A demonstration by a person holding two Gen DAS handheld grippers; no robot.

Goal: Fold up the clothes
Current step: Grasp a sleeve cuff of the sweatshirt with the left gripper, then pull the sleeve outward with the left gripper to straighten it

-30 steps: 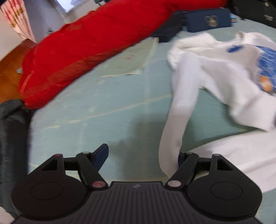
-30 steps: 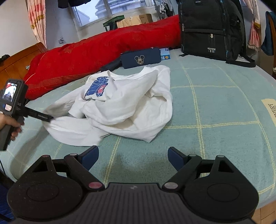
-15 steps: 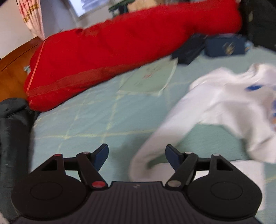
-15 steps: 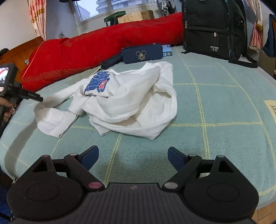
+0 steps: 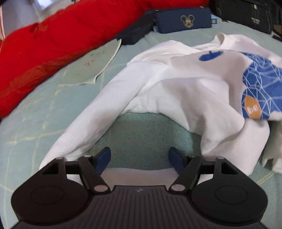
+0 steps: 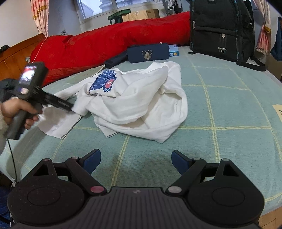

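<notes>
The left gripper point(image 5: 139, 159) is angled steeply down toward the bed, its jaws standing apart with nothing pressed between them; bare bedspread and a strip of white cloth show in the gap. In the right wrist view this tool appears at the left edge, held in a hand point(image 6: 16, 110) with a pale fuzzy sleeve at the wrist, its black fingers reaching to the near left edge of the white sweatshirt point(image 6: 141, 102); contact with the cloth cannot be confirmed from that view. The right gripper point(image 6: 135, 161) is held lower and well back from the garment, tilted down over open bedspread, jaws spread wide and empty. The white sweatshirt lies crumpled in the middle of the bed, unfolded, with a blue geometric print point(image 5: 260, 88) uppermost and one sleeve point(image 5: 91, 123) trailing out toward the left gripper. The surface is a pale green bedspread point(image 6: 229, 109) with a yellow grid of lines. Along the far side lies a red quilt point(image 6: 105, 45), rolled lengthwise. Beside it rest a navy pencil case point(image 6: 148, 52) bearing a cartoon mouse head, a light paper sheet point(image 5: 95, 67) and a black backpack point(image 6: 220, 28) standing upright. A wooden headboard point(image 6: 15, 54), a window point(image 6: 109, 7) and patterned curtains point(image 6: 39, 15) are visible beyond.
</notes>
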